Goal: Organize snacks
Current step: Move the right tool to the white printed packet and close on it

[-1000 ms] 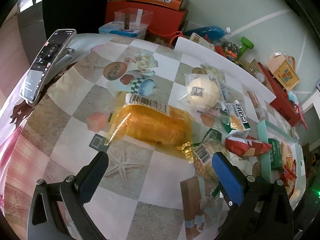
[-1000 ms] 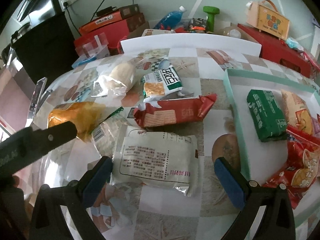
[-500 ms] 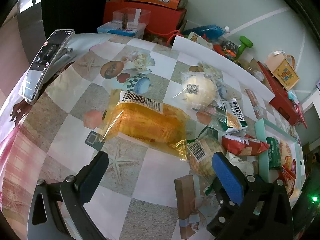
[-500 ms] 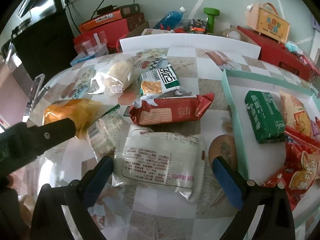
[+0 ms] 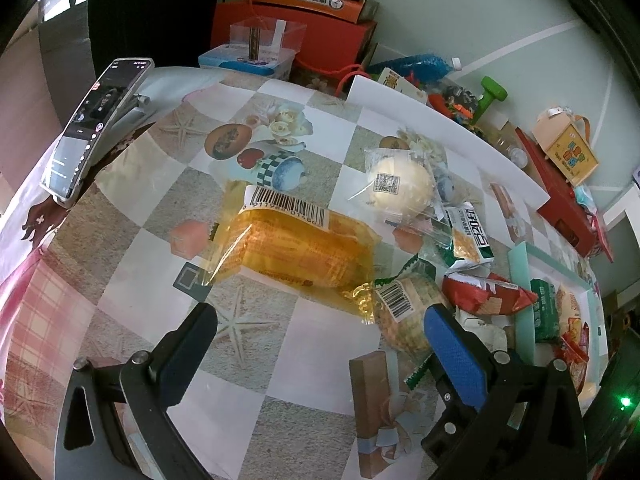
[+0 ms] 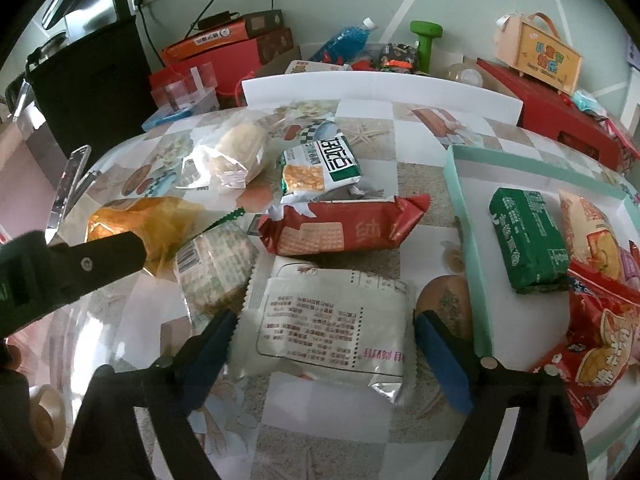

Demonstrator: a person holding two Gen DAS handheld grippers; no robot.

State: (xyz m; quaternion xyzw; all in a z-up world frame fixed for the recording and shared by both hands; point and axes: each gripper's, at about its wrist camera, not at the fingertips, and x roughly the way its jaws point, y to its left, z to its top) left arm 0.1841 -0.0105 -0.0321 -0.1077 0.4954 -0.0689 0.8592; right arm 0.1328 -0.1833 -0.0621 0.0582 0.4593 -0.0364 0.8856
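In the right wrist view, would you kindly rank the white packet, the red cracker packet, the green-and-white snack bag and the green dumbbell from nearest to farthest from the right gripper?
1. White packet: between the closing jaws of the right gripper.
2. Red cracker packet: just beyond it.
3. Green-and-white snack bag: behind the red one.
4. Green dumbbell: past the table's far edge.

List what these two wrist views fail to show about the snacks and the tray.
- Tray: its right and near parts are cut off by the right wrist view's edge.
- White packet: mostly hidden behind a left gripper finger in the left wrist view.
- White packet print: too small to read in the right wrist view, between the closing right gripper jaws.
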